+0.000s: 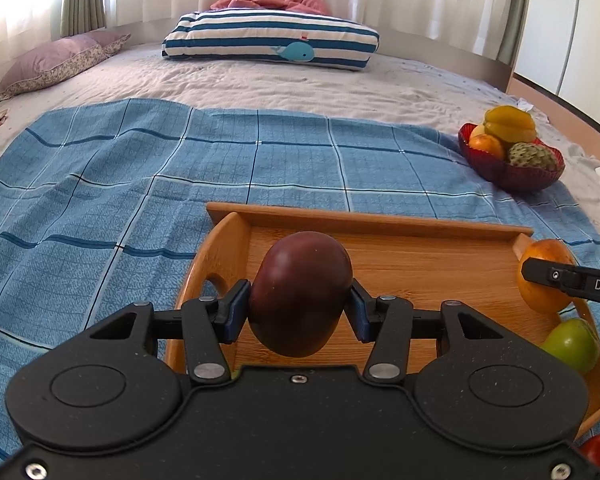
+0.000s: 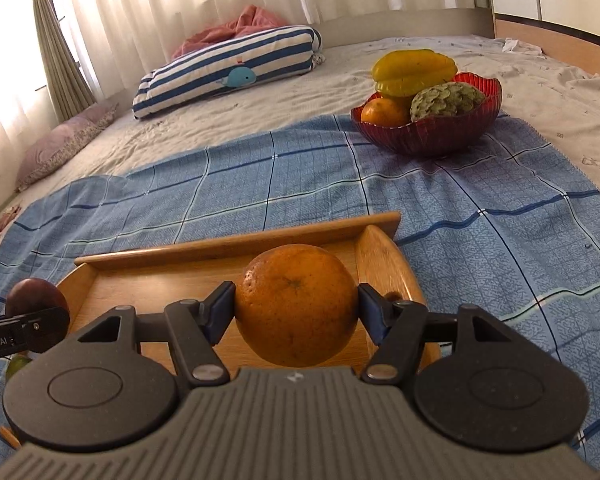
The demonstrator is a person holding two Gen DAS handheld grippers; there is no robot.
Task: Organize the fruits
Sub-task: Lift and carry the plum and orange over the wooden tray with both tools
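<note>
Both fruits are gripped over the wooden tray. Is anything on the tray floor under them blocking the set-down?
Nothing visible: the wooden tray floor ahead of the purple fruit and orange is bare. A green fruit lies at its near right edge.

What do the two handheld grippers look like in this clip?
Both are matte black linkage grippers with round caps on the body, silver pivot pins and blue pads. The left gripper has a smooth black body with small screws; white lettering shows on its finger in the right wrist view. The right gripper has a ribbed grey housing with a small logo. No cables or sleeves show.
</note>
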